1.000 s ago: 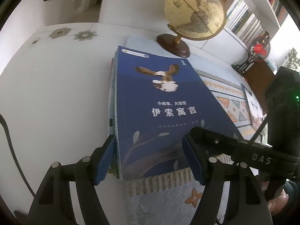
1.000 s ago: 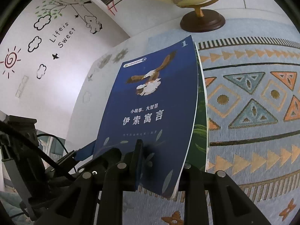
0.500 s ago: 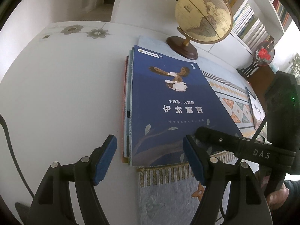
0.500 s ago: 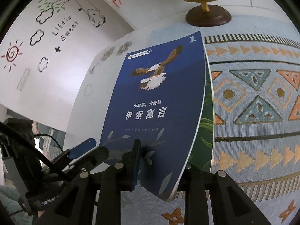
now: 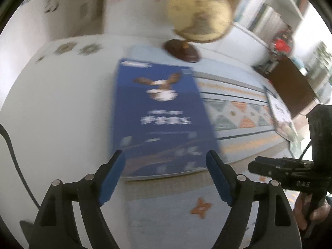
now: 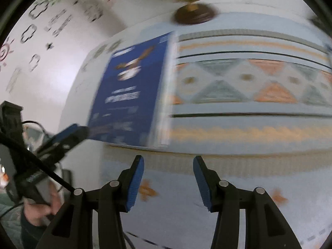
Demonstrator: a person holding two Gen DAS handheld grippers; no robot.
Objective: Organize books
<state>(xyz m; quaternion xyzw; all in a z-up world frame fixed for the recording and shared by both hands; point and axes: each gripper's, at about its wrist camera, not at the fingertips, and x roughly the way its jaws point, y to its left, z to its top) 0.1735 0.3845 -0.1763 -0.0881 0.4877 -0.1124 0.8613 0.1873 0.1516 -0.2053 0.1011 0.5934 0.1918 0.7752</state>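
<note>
A dark blue book [image 5: 161,116] with an eagle on its cover lies flat on top of a stack on the patterned cloth; it also shows in the right wrist view [image 6: 128,91]. My left gripper [image 5: 166,174] is open and empty, just short of the book's near edge. My right gripper [image 6: 168,178] is open and empty, pulled back from the book's near right corner. Another book [image 5: 280,114] lies at the right on the cloth. Both views are blurred by motion.
A globe [image 5: 199,14] on a wooden base [image 5: 182,49] stands behind the stack. The patterned cloth [image 6: 249,95] covers the table's right part; bare white table [image 5: 58,112] lies left. Bookshelves [image 5: 265,12] stand at the back right.
My right gripper has let go of the blue book and drawn back. The book now lies flat on the stack. My left gripper has pulled back a little too.
</note>
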